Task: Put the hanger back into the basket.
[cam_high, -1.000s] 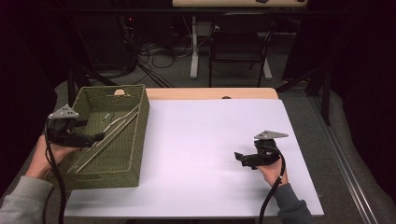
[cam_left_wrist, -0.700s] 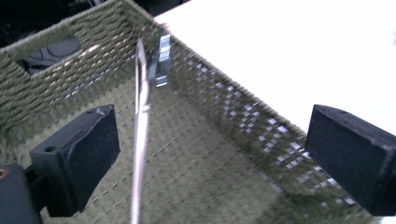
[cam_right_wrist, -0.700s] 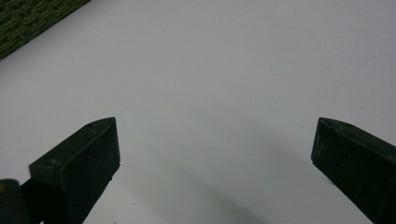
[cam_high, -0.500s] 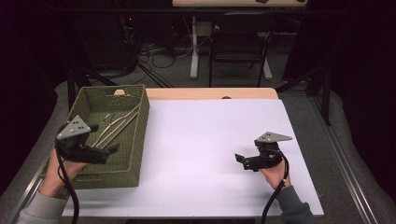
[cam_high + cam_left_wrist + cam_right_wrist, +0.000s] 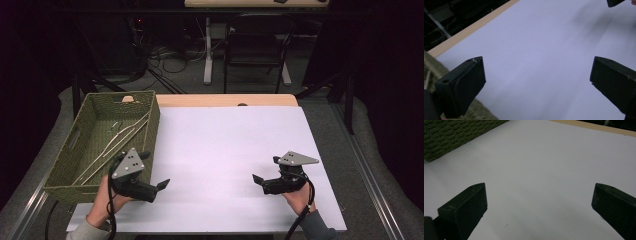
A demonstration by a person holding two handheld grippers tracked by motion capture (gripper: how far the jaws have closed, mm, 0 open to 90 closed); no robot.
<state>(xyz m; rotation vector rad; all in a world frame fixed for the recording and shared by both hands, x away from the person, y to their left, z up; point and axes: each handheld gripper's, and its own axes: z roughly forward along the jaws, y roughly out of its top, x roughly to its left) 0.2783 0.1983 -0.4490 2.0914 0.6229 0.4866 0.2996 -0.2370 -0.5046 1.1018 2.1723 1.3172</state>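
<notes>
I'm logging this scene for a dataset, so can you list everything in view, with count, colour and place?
basket: one, olive-green woven, on the table's left edge.
rods: a few thin pale ones, lying inside the basket; exact count unclear.
sheet: one, white, covering most of the table.
table: one, light wood, its far edge showing beyond the sheet.
chair: one, dark, on the floor behind the table.
cables: several, dark, on the floor behind the table.
left gripper: one, black, open, near the basket's near corner.
right gripper: one, black, open, over the sheet's near right.
</notes>
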